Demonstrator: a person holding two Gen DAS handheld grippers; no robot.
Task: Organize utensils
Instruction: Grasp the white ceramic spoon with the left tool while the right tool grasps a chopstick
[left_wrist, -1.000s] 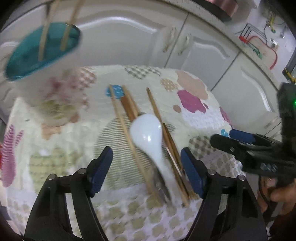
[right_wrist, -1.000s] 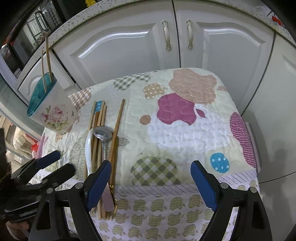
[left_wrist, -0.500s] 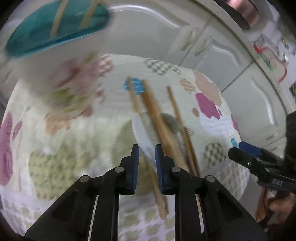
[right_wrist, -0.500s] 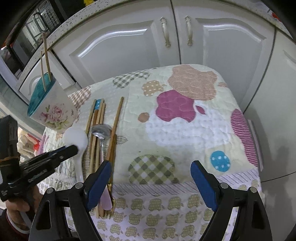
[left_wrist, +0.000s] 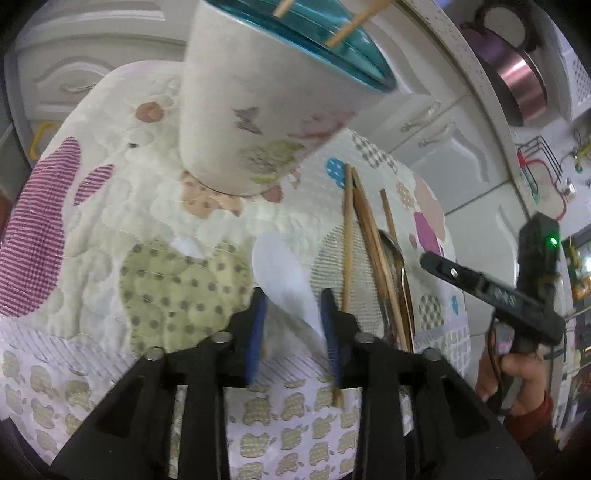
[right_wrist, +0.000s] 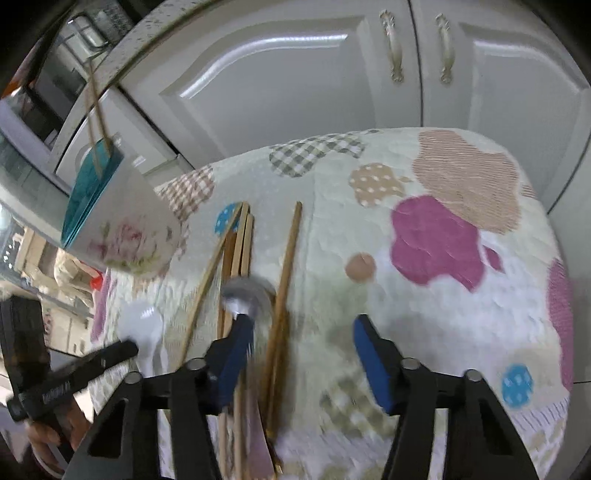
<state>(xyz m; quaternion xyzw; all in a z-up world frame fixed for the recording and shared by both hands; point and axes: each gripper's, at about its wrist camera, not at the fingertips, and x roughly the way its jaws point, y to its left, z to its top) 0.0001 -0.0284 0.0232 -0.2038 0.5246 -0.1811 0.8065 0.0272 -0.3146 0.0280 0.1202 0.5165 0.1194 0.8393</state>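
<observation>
White kitchen cabinets (right_wrist: 295, 81) behind a quilted table cover (left_wrist: 110, 221): left gripper (left_wrist: 291, 328) pinching the white ceramic spoon (left_wrist: 284, 280) near the floral cup (left_wrist: 266, 107), right gripper (right_wrist: 303, 350) spread over wooden chopsticks (right_wrist: 284, 266) and metal spoon (right_wrist: 247, 291).

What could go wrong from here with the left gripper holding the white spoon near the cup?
1. The left gripper pinches the white spoon only by its handle, so the bowl end could swing or slip.
2. The cup already holds two chopsticks; the spoon might knock them.
3. The open right gripper hovers over loose chopsticks and could scatter them.
</observation>
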